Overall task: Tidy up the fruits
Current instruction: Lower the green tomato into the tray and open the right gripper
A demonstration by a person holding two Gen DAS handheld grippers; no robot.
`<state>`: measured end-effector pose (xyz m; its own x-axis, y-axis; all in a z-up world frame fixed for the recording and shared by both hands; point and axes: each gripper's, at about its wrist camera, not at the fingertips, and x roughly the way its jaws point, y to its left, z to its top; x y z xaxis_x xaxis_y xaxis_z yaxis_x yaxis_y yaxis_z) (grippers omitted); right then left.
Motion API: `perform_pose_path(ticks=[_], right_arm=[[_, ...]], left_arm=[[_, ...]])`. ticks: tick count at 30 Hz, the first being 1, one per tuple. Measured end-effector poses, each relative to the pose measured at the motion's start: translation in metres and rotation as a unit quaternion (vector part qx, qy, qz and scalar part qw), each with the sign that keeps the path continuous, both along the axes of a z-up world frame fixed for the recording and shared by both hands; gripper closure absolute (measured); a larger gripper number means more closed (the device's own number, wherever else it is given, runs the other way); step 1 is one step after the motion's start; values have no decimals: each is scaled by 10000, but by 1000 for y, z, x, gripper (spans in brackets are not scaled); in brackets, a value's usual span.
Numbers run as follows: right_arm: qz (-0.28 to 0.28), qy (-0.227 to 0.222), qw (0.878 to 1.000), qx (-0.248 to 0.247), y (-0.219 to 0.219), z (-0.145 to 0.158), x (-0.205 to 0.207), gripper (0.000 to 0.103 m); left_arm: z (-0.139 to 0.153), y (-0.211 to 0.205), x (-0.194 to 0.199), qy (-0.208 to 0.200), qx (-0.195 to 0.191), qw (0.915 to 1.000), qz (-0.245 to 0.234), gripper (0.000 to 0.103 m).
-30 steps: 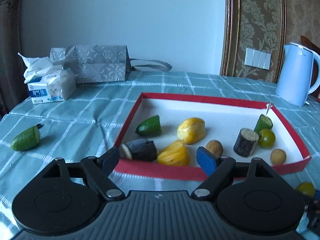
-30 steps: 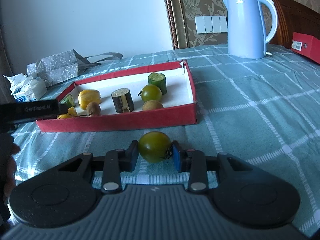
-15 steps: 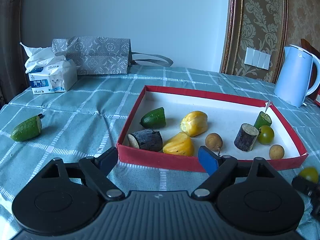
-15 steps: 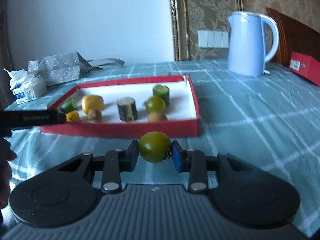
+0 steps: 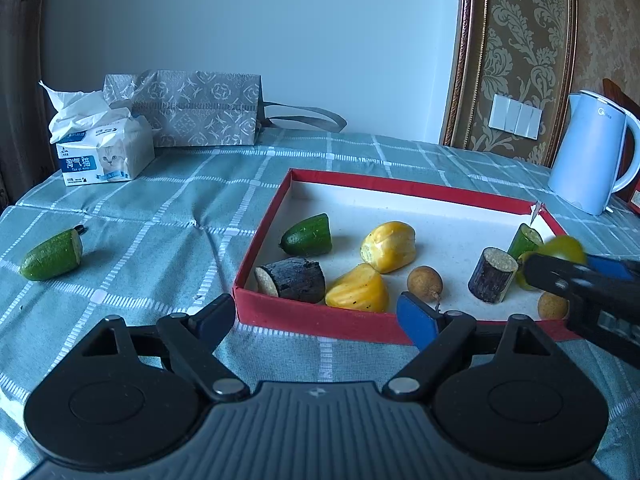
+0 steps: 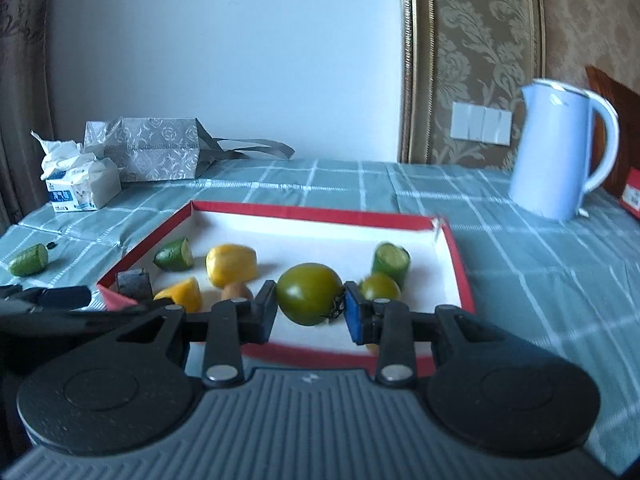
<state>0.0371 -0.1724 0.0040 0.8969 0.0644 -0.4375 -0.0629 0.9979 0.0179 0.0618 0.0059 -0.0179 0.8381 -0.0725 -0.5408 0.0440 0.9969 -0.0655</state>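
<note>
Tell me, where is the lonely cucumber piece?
In both views, the cucumber piece lies on the checked tablecloth far left, outside the red tray, near the tissue pack.

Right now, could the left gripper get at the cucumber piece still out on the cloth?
Probably yes. The left gripper is open and holds nothing, and the cucumber piece lies alone on the tablecloth off to its left, outside the red tray. Nothing stands between them.

Three cucumber pieces (image 5: 307, 235), two tomatoes (image 6: 310, 293)

A glossy smooth green tomato (image 6: 310, 299), matt red cardboard tray (image 5: 320, 318), woven checked tablecloth (image 5: 160, 220), glossy plastic kettle (image 6: 556, 152).
</note>
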Motion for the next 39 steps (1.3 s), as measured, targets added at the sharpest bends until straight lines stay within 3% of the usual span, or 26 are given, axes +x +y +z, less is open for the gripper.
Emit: perform_pose_path(ticks=[10, 18, 27, 36, 39], right_arm=[[35, 432, 9989, -197, 14, -19, 40, 70], [-39, 469, 9979, -455, 21, -18, 59, 70], [-195, 851, 9943, -613, 23, -35, 85, 70], [-191, 861, 9946, -548, 21, -36, 85, 70], [-212, 812, 9952, -502, 18, -35, 83, 62]], left_arm=[[0, 1, 2, 71, -101, 9999, -19, 14], [-1, 8, 5, 205, -376, 9991, -9, 14], [-1, 7, 5, 190, -330, 9993, -1, 14], [-1, 8, 5, 190, -331, 9993, 6, 13], [-1, 8, 5, 188, -329, 9993, 9, 13]])
